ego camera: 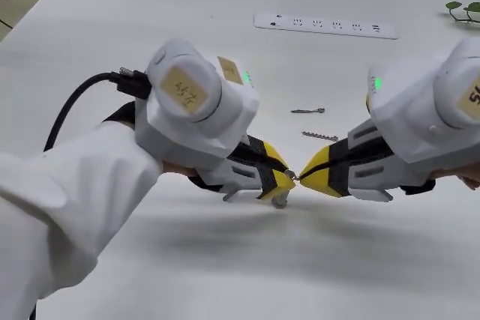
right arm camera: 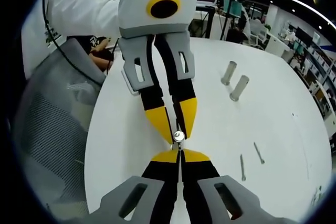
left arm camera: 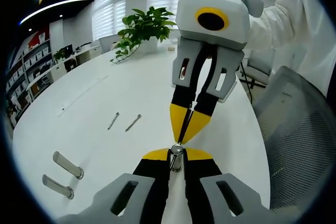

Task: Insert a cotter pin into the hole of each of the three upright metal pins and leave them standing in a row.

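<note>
A white sleeve (ego camera: 67, 200) is seen at the lower left of the head view, behind the left gripper (ego camera: 276, 183). Its jaws are closed on a metal pin (left arm camera: 177, 159) at frame centre. It is met tip to tip from the right by the right gripper (ego camera: 309, 174), which is clamped on a thin cotter pin (right arm camera: 179, 146). Two loose cotter pins (ego camera: 308, 111) are laid on the white table (ego camera: 225, 260) above centre. Two further metal pins (right arm camera: 239, 88) are seen upper right in the right gripper view.

The right gripper (right arm camera: 179, 157) pinches a cotter pin (right arm camera: 179, 147) against the metal pin (right arm camera: 179, 136) clamped in the left gripper (right arm camera: 178, 128). On the white surface (right arm camera: 131, 145) beyond are two spare metal pins (right arm camera: 229, 73) and two loose cotter pins (right arm camera: 242, 167), well apart.
</note>
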### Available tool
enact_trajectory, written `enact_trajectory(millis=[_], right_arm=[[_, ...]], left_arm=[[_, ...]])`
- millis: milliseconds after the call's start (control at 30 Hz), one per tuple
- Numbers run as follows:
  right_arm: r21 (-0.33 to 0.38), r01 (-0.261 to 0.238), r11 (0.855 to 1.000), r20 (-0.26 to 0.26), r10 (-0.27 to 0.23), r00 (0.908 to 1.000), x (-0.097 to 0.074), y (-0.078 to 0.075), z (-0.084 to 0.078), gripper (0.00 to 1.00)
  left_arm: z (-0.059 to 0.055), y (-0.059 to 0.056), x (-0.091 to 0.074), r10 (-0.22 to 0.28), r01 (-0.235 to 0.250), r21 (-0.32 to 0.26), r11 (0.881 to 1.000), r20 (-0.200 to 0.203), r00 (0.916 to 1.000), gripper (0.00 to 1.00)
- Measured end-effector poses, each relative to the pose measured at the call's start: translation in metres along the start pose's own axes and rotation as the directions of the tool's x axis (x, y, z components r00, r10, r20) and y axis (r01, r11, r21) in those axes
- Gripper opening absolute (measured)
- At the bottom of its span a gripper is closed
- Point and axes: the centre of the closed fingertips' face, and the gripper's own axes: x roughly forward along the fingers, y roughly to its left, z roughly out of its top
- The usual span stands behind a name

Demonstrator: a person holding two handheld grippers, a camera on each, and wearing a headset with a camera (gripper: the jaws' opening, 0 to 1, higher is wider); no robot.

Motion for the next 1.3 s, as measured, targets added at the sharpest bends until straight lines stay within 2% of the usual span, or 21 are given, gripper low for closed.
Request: enact_trajectory(millis=[133,200,367,400,467,533,567,600,667,733,800,867,900,967,1033,1067,1167,1267,1300], right_arm=[[0.001,0.002,1.000,0.000,-0.002,1.0000,0.000,0.001,-0.002,0.00],[0.004,0.004,1.000,0.001,-0.004,1.0000,-0.001,0.002,-0.002,0.01],[0.020,0.008,1.000,0.009,-0.008,0.9999,-0.001,0.003,-0.002,0.05],[0.027,0.009,1.000,0.015,-0.009,0.9998,-0.001,0.004,-0.001,0.06],[0.034,0.011,0.999,0.024,-0.011,0.9996,-0.001,0.004,0.000,0.08],[0.031,0.012,0.999,0.024,-0.013,0.9996,-0.001,0.005,0.002,0.09],[0.030,0.013,0.999,0.025,-0.014,0.9996,-0.001,0.005,0.003,0.10],[0.031,0.013,0.999,0.028,-0.014,0.9995,-0.001,0.005,0.003,0.11],[0.035,0.010,0.999,0.035,-0.012,0.9993,0.000,0.006,0.005,0.11],[0.031,0.012,0.999,0.032,-0.013,0.9994,0.002,0.006,0.004,0.11],[0.030,0.010,0.999,0.024,-0.011,0.9996,0.004,0.006,0.003,0.12],[0.034,0.011,0.999,0.024,-0.012,0.9996,0.005,0.006,0.002,0.13],[0.037,0.009,0.999,0.025,-0.010,0.9996,0.006,0.007,0.003,0.13],[0.036,0.006,0.999,0.027,-0.007,0.9996,0.007,0.008,0.003,0.13],[0.034,0.002,0.999,0.025,-0.003,0.9997,0.009,0.009,0.003,0.14],[0.033,0.000,0.999,0.026,-0.001,0.9997,0.010,0.009,0.003,0.14],[0.039,0.002,0.999,0.028,-0.003,0.9996,0.013,0.007,0.005,0.14],[0.043,0.006,0.999,0.033,-0.008,0.9994,0.015,0.004,0.006,0.13],[0.044,0.003,0.999,0.032,-0.004,0.9995,0.016,0.004,0.006,0.13]], left_arm=[[-0.002,0.002,0.000,0.013,-0.013,0.014,1.000,-0.005,0.9999,0.07],[-0.004,0.003,-0.002,0.022,-0.021,0.017,1.000,-0.010,0.9997,0.10],[-0.015,0.012,-0.009,0.086,-0.086,-0.003,0.996,-0.025,0.9960,0.34],[-0.018,0.013,-0.011,0.098,-0.099,-0.038,0.994,-0.020,0.9950,0.38],[-0.023,0.011,-0.014,0.098,-0.098,-0.072,0.993,-0.007,0.9952,0.43],[-0.027,0.011,-0.017,0.116,-0.116,-0.086,0.990,-0.002,0.9932,0.52],[-0.031,0.020,-0.021,0.185,-0.185,-0.090,0.979,-0.010,0.9827,0.58],[-0.033,0.023,-0.024,0.210,-0.211,-0.081,0.974,-0.013,0.9775,0.67],[-0.036,0.017,-0.027,0.205,-0.204,-0.090,0.975,-0.006,0.9788,0.76],[-0.036,0.015,-0.032,0.220,-0.217,-0.117,0.969,0.014,0.9754,0.80],[-0.035,0.010,-0.035,0.216,-0.208,-0.161,0.965,0.032,0.9759,0.85],[-0.033,0.007,-0.038,0.227,-0.209,-0.228,0.951,0.056,0.9722,0.89],[-0.036,0.008,-0.040,0.251,-0.235,-0.222,0.946,0.048,0.9668,0.92],[-0.041,0.008,-0.041,0.266,-0.255,-0.201,0.946,0.025,0.9638,0.98],[-0.042,0.004,-0.042,0.263,-0.254,-0.202,0.946,0.020,0.9645,0.99],[-0.043,0.002,-0.044,0.266,-0.255,-0.228,0.940,0.019,0.9638,0.99],[-0.037,-0.004,-0.046,0.255,-0.230,-0.280,0.932,0.058,0.9651,0.99],[-0.038,-0.009,-0.048,0.252,-0.229,-0.277,0.933,0.050,0.9664,0.99],[-0.039,-0.009,-0.050,0.262,-0.242,-0.266,0.933,0.042,0.9642,0.99]])
